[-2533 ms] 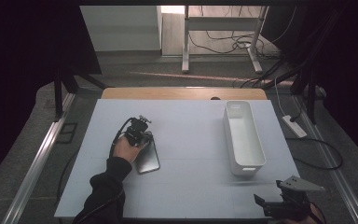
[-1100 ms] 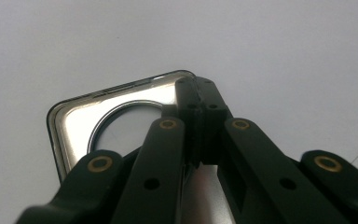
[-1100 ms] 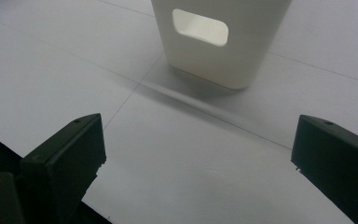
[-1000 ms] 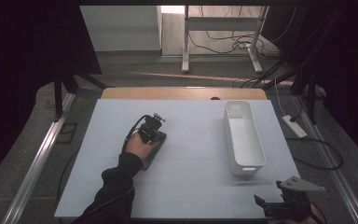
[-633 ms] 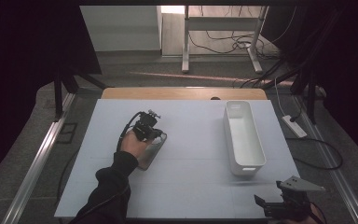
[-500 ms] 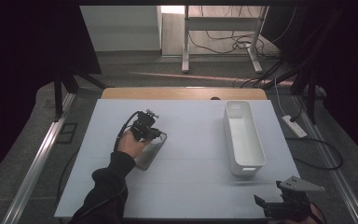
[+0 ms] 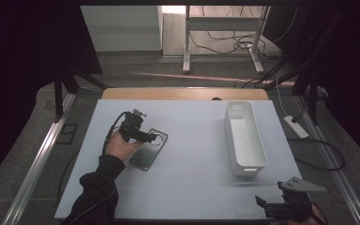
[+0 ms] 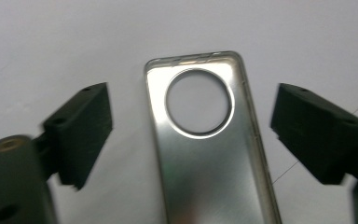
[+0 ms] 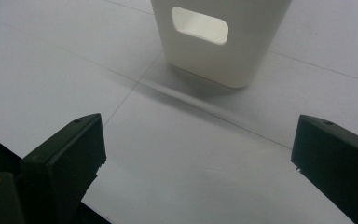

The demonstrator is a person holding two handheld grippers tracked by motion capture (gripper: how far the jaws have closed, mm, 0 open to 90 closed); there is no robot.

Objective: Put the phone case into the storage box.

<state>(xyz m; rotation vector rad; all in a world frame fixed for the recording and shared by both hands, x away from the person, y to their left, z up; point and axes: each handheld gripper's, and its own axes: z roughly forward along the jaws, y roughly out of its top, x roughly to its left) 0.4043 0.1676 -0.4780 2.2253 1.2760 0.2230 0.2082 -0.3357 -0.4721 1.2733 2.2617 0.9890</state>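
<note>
Two wide-open jaws of the left tongs [image 8: 191, 135] straddle the clear phone case [image 8: 209, 149] lying flat on the white table [image 7: 192, 140], untouched. Its long axis runs along the tongs, camera hole at the far end. Right tongs [image 9: 200, 168] gape open near the white bin [image 9: 219, 37]

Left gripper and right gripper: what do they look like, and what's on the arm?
Left tongs: black body, two blocky matte-black jaws with small holes, black cable looping behind. Right tongs: black, grey three-cornered plate on top. The person's left arm wears a dark long sleeve.
</note>
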